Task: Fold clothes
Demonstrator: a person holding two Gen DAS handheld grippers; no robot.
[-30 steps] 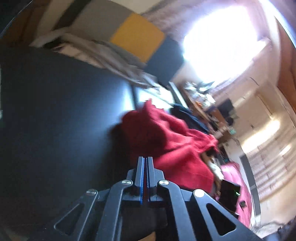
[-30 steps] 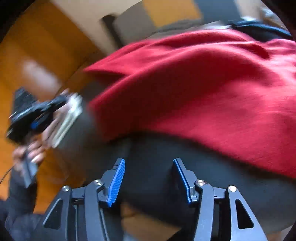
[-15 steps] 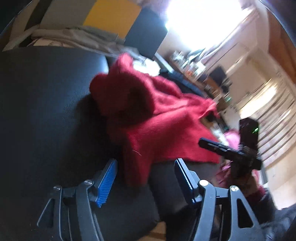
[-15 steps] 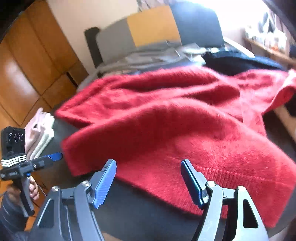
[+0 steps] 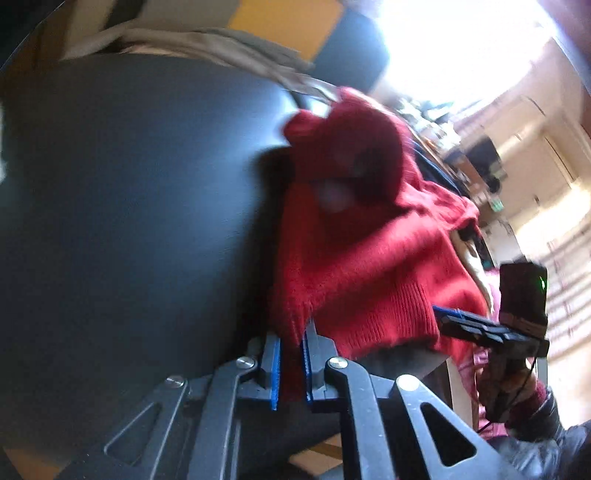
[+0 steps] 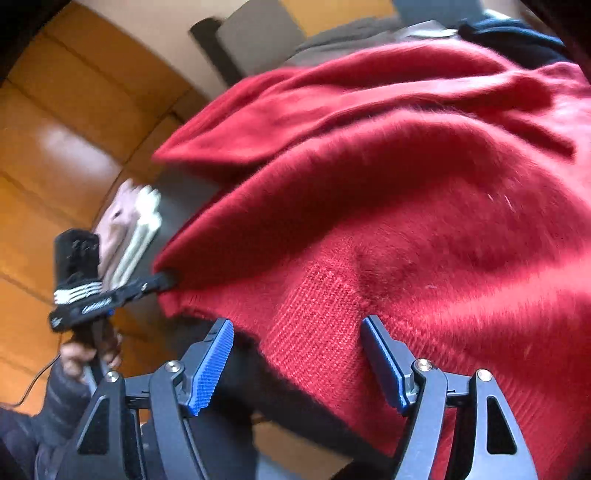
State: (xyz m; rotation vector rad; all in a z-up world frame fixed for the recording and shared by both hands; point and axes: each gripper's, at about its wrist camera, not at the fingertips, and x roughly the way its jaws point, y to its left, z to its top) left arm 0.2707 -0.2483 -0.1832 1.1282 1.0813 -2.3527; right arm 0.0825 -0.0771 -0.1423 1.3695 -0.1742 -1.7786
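Observation:
A fuzzy red sweater (image 5: 354, 251) lies bunched on a black table (image 5: 129, 221). My left gripper (image 5: 291, 365) is shut on the sweater's near corner, with red knit pinched between its blue pads. In the right wrist view the sweater (image 6: 424, 192) fills the frame. My right gripper (image 6: 299, 362) is open, its jaws straddling the ribbed hem at the table's near edge. The left gripper (image 6: 162, 282) shows there at the sweater's left corner. The right gripper (image 5: 443, 317) shows in the left wrist view beside the hem.
Folded pale clothes (image 6: 129, 232) lie at the table's left end, by a wooden wall (image 6: 55, 147). Grey garments (image 5: 229, 48) and a grey, yellow and dark panel (image 5: 288, 26) stand behind the table. A dark blue garment (image 6: 517, 37) lies beyond the sweater.
My left gripper went from shut, to open around the sweater's corner, to shut on that corner. My right gripper stayed open and moved in over the ribbed hem.

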